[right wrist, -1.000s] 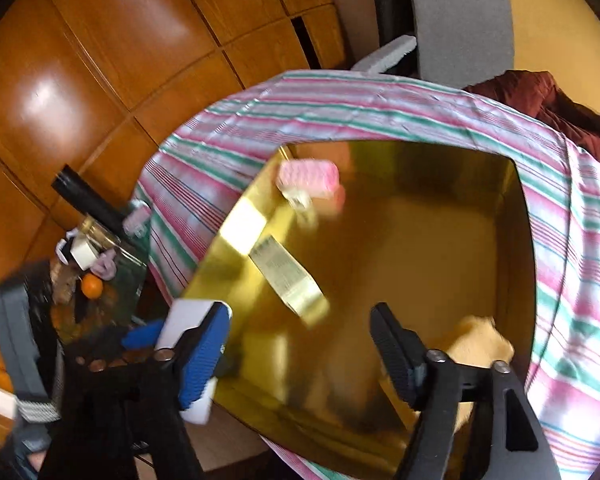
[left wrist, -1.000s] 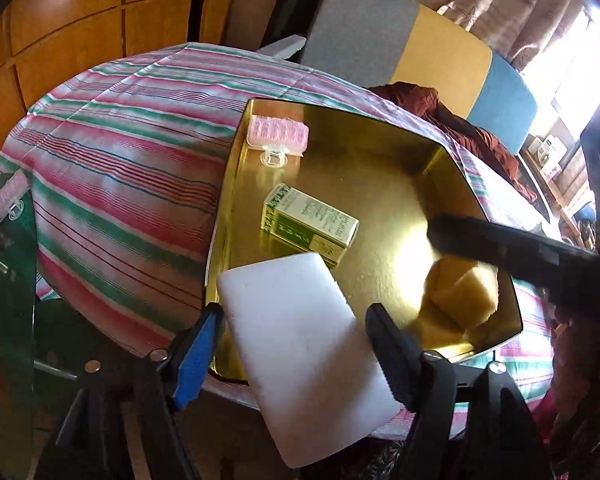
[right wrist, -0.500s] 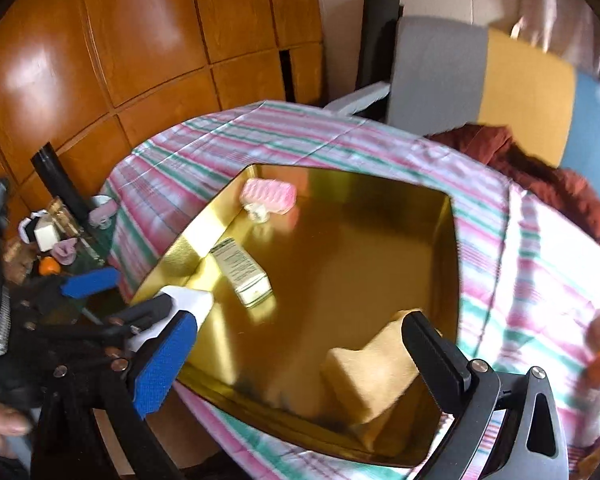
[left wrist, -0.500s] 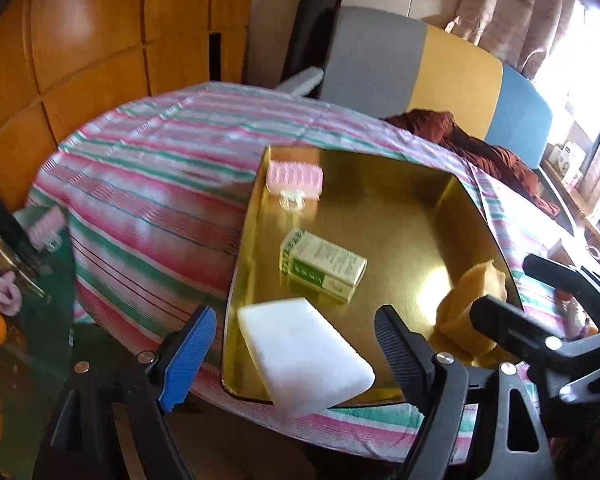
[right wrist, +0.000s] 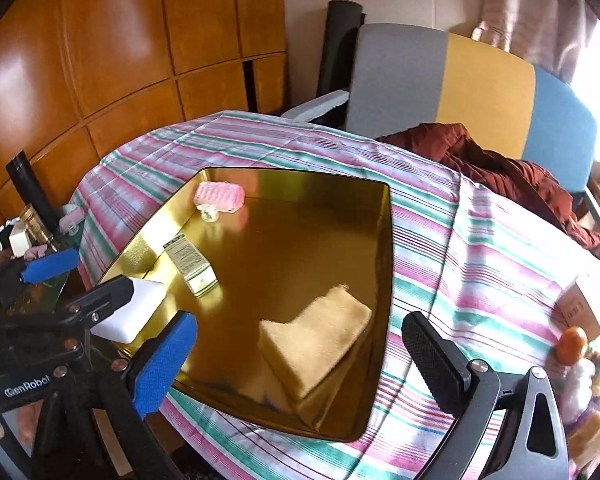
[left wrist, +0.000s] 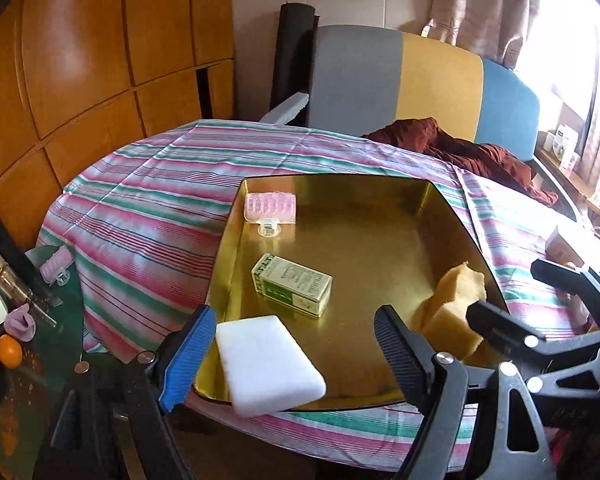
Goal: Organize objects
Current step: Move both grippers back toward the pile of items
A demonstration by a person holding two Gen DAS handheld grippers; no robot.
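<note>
Both your grippers have pulled back from the gold tray (left wrist: 452,216), the left gripper (left wrist: 292,354) and right gripper (right wrist: 300,360) spread wide and holding nothing, so with the white block (left wrist: 266,364) and yellow sponge (right wrist: 320,334) inside, I think you next fetch something outside.

We are in a lived-in home, most likely a sitting or dining room. A striped pink, green and white cloth (left wrist: 148,208) covers the tabletop at the centre of the frame. Glossy wooden wall panels (left wrist: 80,60) fill the upper left. Behind the tabletop stands an upholstered seat in grey, yellow and blue (left wrist: 420,80) with a rumpled dark red garment (left wrist: 460,152) on it, and curtains (left wrist: 480,8) hang at the bright window in the upper right.
</note>
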